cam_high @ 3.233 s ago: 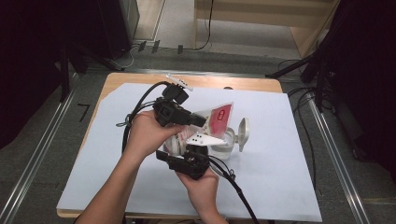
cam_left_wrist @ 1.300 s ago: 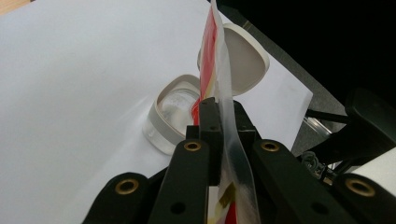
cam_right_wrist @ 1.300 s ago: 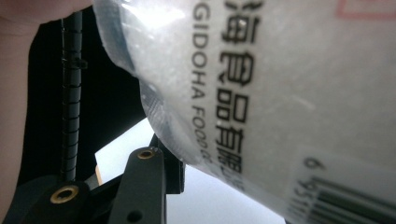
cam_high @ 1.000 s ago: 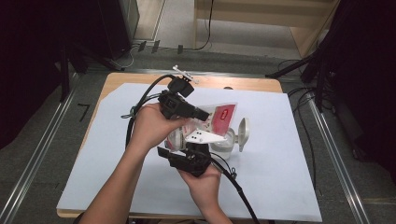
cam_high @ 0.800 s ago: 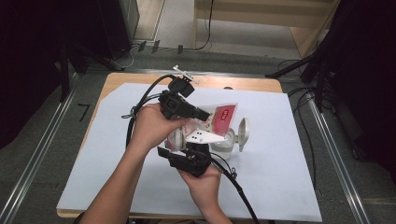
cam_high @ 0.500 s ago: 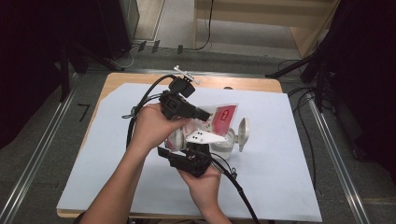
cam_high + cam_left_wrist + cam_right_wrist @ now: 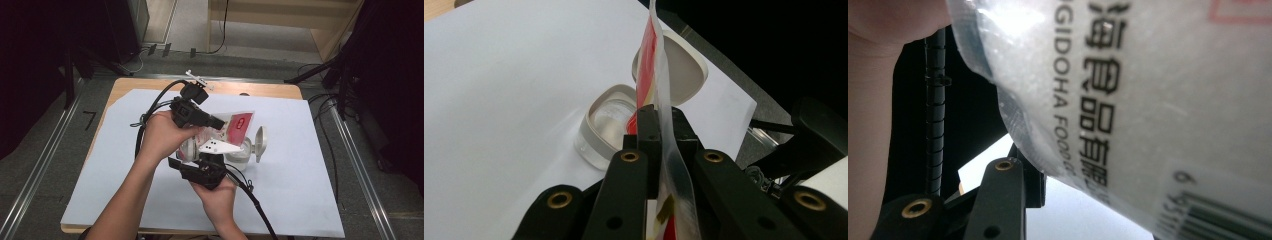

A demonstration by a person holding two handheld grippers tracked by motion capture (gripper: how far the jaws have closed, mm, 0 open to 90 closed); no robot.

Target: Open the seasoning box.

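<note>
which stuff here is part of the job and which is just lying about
In use: left gripper, shut on the red and clear packet; right gripper holding the packet's lower end; open white container with its lid.

Lying about: small white thing at the table's far edge.

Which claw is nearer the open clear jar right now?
Left. The left claw hangs just above the jar, clamped on the pouch. The right claw sits beside the jar, toward the person.

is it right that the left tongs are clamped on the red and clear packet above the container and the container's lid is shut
Not quite. The lid is flipped open, standing behind the clear container, as the left gripper view shows. The rest holds: the left tongs are clamped on the red and clear packet above it.
</note>
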